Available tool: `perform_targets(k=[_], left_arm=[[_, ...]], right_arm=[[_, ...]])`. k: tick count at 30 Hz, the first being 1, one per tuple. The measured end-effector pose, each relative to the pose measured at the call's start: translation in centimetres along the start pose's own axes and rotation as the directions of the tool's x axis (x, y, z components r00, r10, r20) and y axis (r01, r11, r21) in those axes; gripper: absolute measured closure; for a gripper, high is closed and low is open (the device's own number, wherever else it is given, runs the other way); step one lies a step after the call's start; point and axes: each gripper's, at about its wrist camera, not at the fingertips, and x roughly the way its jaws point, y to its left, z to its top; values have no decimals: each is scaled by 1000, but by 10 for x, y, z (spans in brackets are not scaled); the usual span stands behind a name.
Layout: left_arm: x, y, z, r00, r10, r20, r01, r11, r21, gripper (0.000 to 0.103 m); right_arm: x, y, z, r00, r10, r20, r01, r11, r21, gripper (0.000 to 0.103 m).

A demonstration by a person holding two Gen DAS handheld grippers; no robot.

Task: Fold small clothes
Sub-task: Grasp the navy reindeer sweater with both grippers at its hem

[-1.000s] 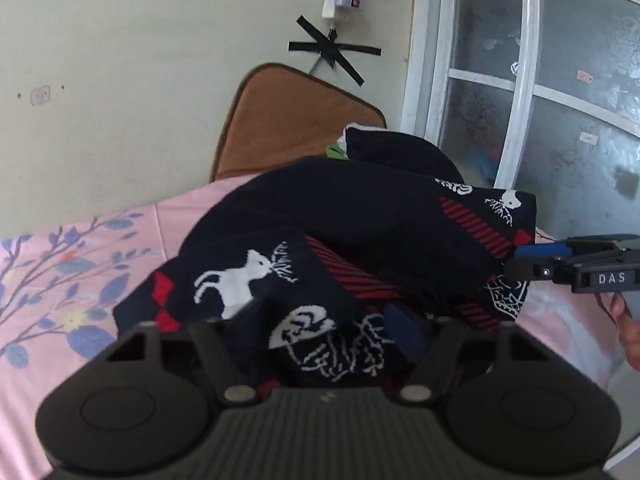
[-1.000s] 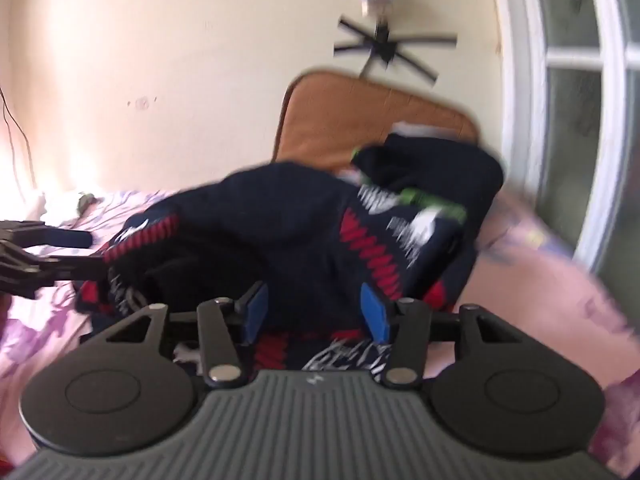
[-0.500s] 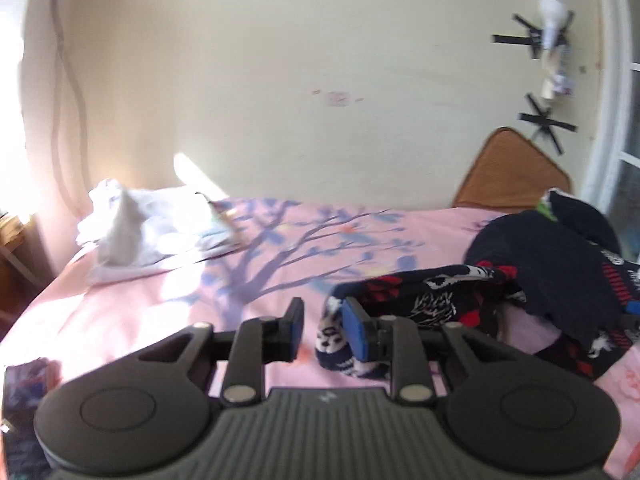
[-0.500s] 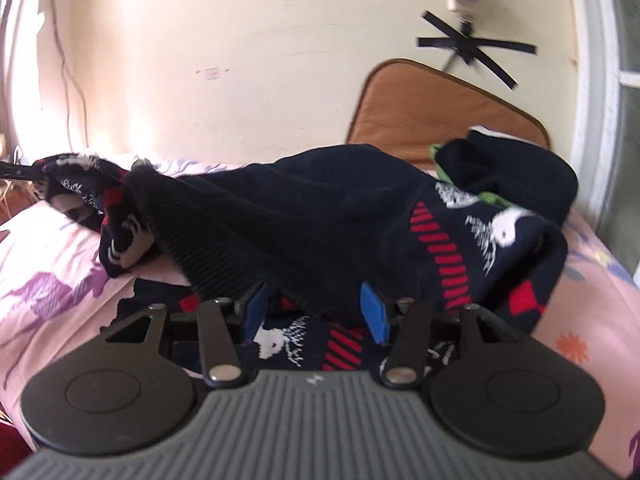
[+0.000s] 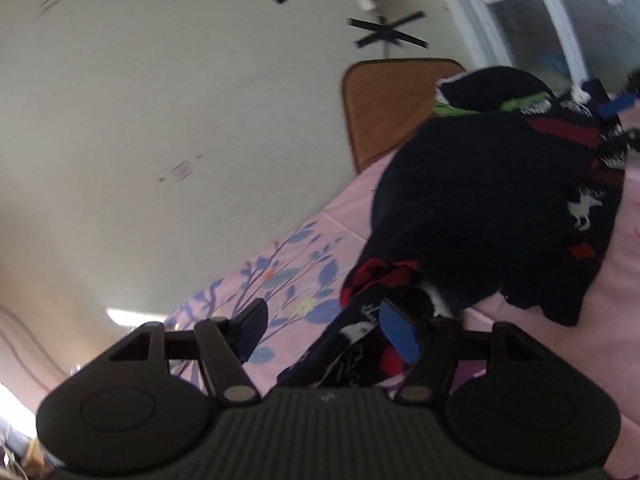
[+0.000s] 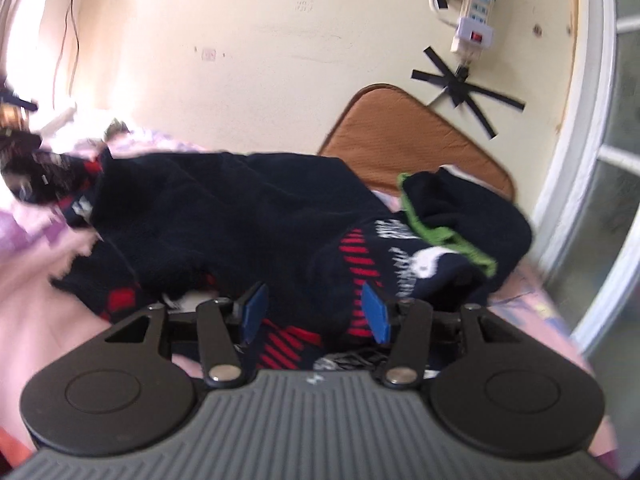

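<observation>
Pink floral bedsheet (image 5: pixel 280 280) runs up to a cream wall, and a brown cushion (image 6: pixel 404 136) leans there. On the sheet lies a dark navy sweater (image 6: pixel 224 208) with red stripes and white reindeer. Left gripper (image 5: pixel 326 330) has just been opening; its jaws stand apart, a patterned sleeve end near the blue pad, not pinched. Right gripper (image 6: pixel 314 314) stands half open around a bunched fold; whether it presses, I cannot tell.

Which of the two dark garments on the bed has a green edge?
The plain dark garment at the back, beside the brown cushion; the patterned sweater in front shows red stripes and white figures instead.
</observation>
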Motion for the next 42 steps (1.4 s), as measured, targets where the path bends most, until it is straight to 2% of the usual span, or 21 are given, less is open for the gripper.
perform_targets(k=[3, 5, 6, 9, 14, 16, 23, 28, 30, 32, 35, 37, 39, 42], left_arm=[[24, -13, 6, 999, -45, -15, 46, 992, 115, 38], [43, -16, 10, 996, -74, -55, 82, 981, 175, 38], [50, -20, 10, 995, -71, -72, 85, 975, 204, 38], [65, -26, 11, 995, -55, -78, 74, 961, 266, 39], [62, -17, 38, 994, -114, -1, 111, 969, 219, 37], [67, -18, 43, 994, -111, 5, 107, 970, 219, 37], [79, -19, 35, 991, -127, -29, 131, 969, 211, 38], [78, -6, 24, 990, -118, -72, 127, 981, 145, 49], [76, -2, 23, 989, -127, -71, 135, 985, 112, 62], [75, -2, 25, 989, -135, -58, 140, 985, 103, 69], [71, -6, 29, 991, -132, -32, 135, 987, 91, 75], [70, -4, 31, 988, -151, -11, 152, 987, 50, 76], [67, 0, 32, 985, -171, 12, 171, 985, 13, 76], [69, 2, 33, 985, -172, 14, 173, 984, -35, 76]], right_arm=[[1, 1, -7, 997, -63, -39, 59, 994, -88, 45], [4, -3, -16, 995, -86, -49, 80, 989, -121, 45], [6, -5, -19, 994, -94, -52, 86, 988, -132, 45], [9, -4, -21, 990, -117, -73, 94, 960, -262, 42], [14, -8, -18, 987, -141, -77, 113, 949, -294, 42], [17, -11, -17, 987, -148, -68, 123, 951, -284, 42], [16, -10, -15, 988, -154, -27, 140, 947, -290, 42], [18, -4, -20, 984, -176, -29, 153, 918, -366, 42], [21, -1, -23, 978, -205, -30, 173, 886, -429, 42], [21, 1, -26, 969, -246, -15, 205, 840, -502, 42], [19, -1, -29, 955, -295, 8, 240, 762, -602, 41], [22, -1, -35, 938, -342, 53, 282, 666, -691, 36], [26, 0, -42, 925, -365, 106, 310, 563, -766, 34], [31, 2, -44, 929, -340, 146, 303, 472, -828, 32]])
